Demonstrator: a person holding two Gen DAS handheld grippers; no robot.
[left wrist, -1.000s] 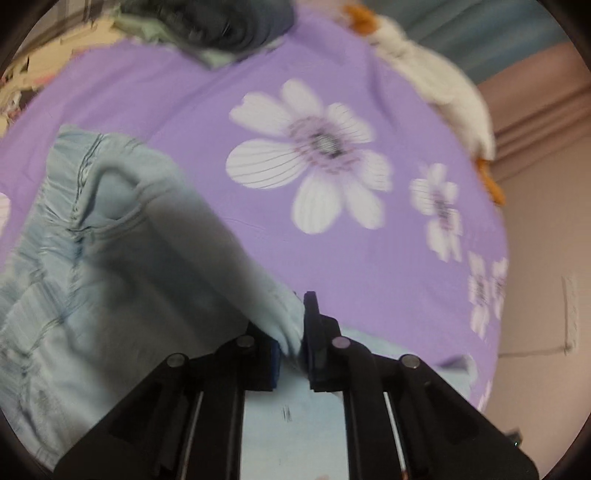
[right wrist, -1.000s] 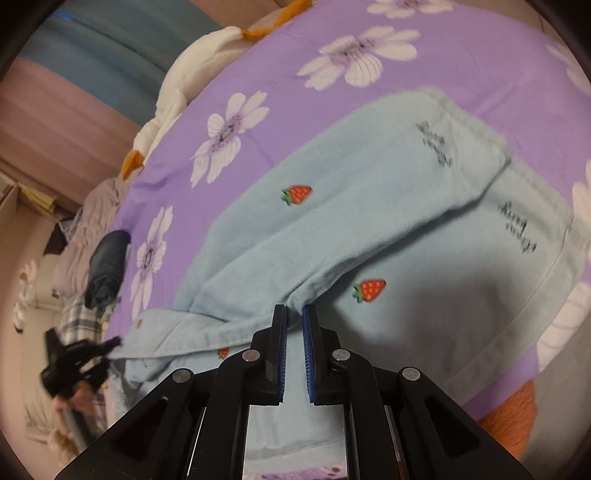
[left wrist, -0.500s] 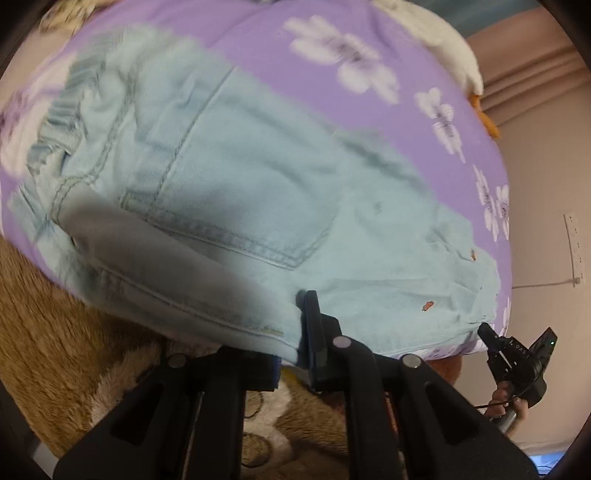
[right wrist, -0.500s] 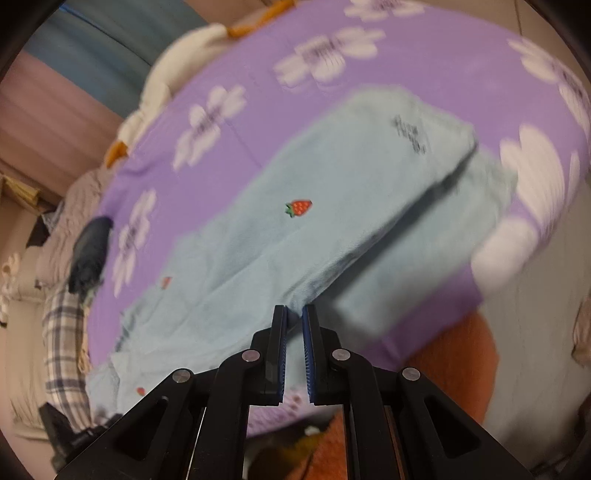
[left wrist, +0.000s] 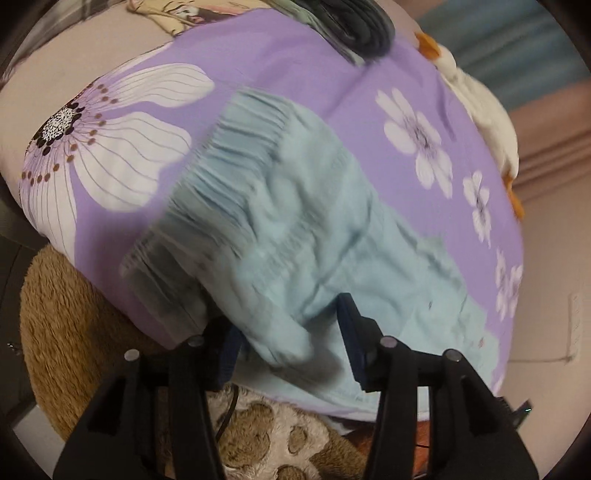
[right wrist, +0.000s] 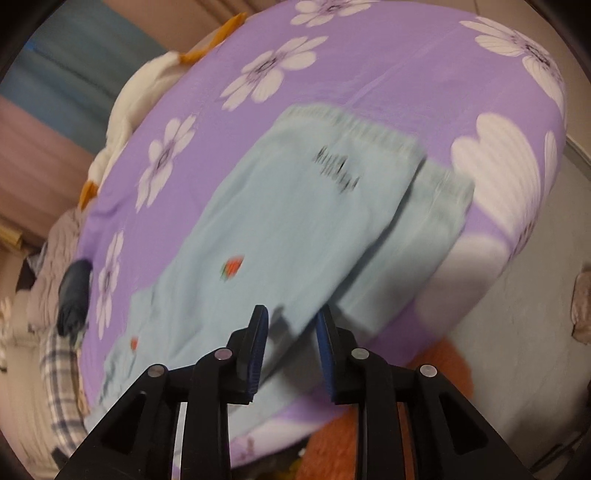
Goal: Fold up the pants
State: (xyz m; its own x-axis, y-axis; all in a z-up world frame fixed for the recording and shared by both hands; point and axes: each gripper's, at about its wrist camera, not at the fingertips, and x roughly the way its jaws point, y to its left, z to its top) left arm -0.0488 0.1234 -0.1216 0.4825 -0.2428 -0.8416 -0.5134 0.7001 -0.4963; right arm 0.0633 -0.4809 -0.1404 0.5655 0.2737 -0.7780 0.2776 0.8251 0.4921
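Observation:
Light blue denim pants [left wrist: 314, 236] lie on a purple flowered bedsheet [left wrist: 288, 66], folded lengthwise with one leg on the other. The ribbed waistband [left wrist: 236, 158] is at the near left in the left wrist view. My left gripper [left wrist: 291, 343] is open, its fingers on either side of a fold of the pants. In the right wrist view the pants [right wrist: 295, 229] show strawberry marks and the leg hems [right wrist: 388, 136]. My right gripper [right wrist: 291, 339] is open just above the pants' near edge.
A white plush duck [right wrist: 136, 96] lies at the far side of the bed. Dark folded clothes [left wrist: 354, 26] sit on the sheet beyond the waistband. A brown paw-print rug [left wrist: 74, 332] and an orange cushion [right wrist: 443, 373] lie below the bed's edge.
Both grippers have opened and let go of the pants. The pants now lie folded on the sheet, and both views have swung.

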